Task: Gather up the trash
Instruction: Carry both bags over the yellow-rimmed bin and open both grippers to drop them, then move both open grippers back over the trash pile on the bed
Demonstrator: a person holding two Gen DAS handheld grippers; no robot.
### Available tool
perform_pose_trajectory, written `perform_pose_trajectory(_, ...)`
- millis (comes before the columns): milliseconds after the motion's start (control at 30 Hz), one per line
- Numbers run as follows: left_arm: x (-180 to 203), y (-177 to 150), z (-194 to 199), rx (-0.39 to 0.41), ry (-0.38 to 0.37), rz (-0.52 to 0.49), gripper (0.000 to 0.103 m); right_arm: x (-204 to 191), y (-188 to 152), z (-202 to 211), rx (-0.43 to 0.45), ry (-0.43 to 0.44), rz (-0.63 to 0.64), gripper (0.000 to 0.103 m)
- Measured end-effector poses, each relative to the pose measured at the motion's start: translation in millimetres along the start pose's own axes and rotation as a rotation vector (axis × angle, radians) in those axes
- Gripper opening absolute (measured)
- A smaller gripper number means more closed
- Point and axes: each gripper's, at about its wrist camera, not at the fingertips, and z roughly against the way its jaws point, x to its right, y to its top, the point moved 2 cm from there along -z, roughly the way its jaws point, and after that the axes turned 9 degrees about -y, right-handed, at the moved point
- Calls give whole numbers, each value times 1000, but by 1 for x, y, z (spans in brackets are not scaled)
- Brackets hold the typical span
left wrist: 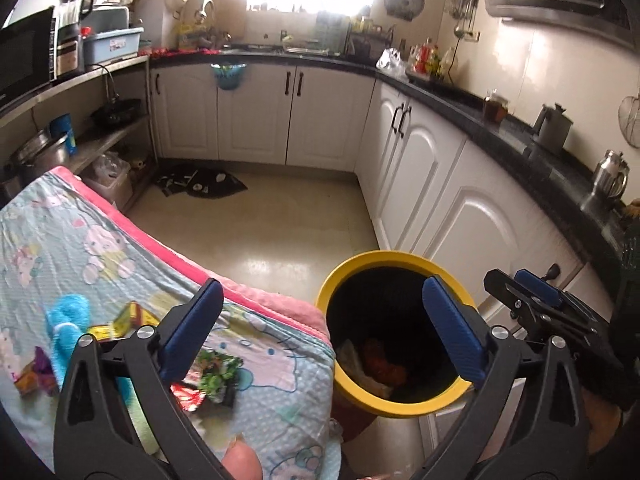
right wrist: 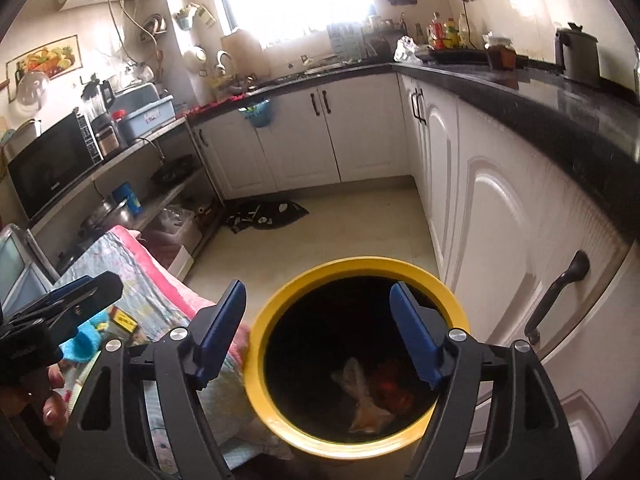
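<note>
Yellow-rimmed bin [right wrist: 256, 364] on kitchen floor [left wrist: 280, 232], pale and red trash [right wrist: 366, 404] at its bottom. Right gripper [right wrist: 320, 328] tilted down over bin mouth, fingers spread, nothing between. Left gripper [left wrist: 324, 320] straddles bin rim and cloth-covered table [left wrist: 80, 248], fingers wide apart, empty. Green wrapper [left wrist: 218, 374] on cloth below left finger. White cabinets [left wrist: 420, 168], dark counter around.
</note>
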Motion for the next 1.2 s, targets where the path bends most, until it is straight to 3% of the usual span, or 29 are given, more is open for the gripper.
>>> perform_pose_trajectory(600,-67,-8,117,146,78,65,92,-85,7,75,102,171,121,85)
perform_pose_trajectory(1200,-188,-47,199,214,283,239,92,-200,-31,94,34,348,339,86)
